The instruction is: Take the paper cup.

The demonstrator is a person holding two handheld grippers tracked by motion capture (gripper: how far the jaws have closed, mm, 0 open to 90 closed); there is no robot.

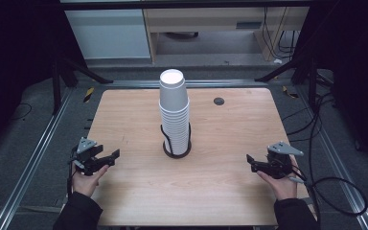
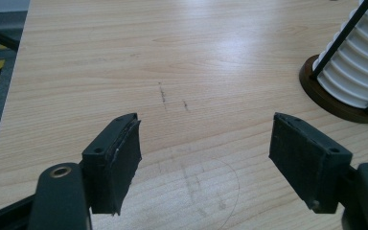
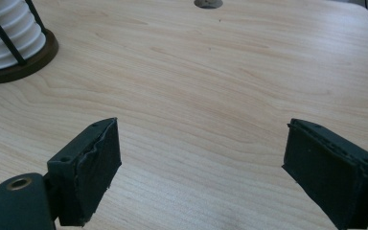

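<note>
**Tall cup stack, two empty grippers**

A tall stack of white paper cups (image 1: pixel 174 112) stands in a dark wire holder (image 1: pixel 177 143) with a round base, near the middle of the wooden table (image 1: pixel 124 191). The cups nest mouth-down, so the flat bottom of the top cup faces up; nothing shows inside any of them, and the holder carries only the stack. The upper part of the stack rises well above the wire uprights and looks to lean slightly, though from above it is hard to be sure.

The left gripper (image 1: pixel 106 158) sits at the near left of the table and the right gripper (image 1: pixel 256 164) at the near right, both well apart from the stack and roughly level with each other. In each gripper view the jaws stand parted over bare wood with nothing between them; both are empty.

The main risk, as I judge it, is toppling. A sideways nudge high on the stack, above the wires, could tip the free cups off or drag the holder across the table. Nested cups also tend to stick, so a pull on the top one could lift several at once. A hard squeeze could crush the thin wall. A small dark disc (image 1: pixel 219 101) lies behind and to the right of the stack, clear of any likely path.
</note>
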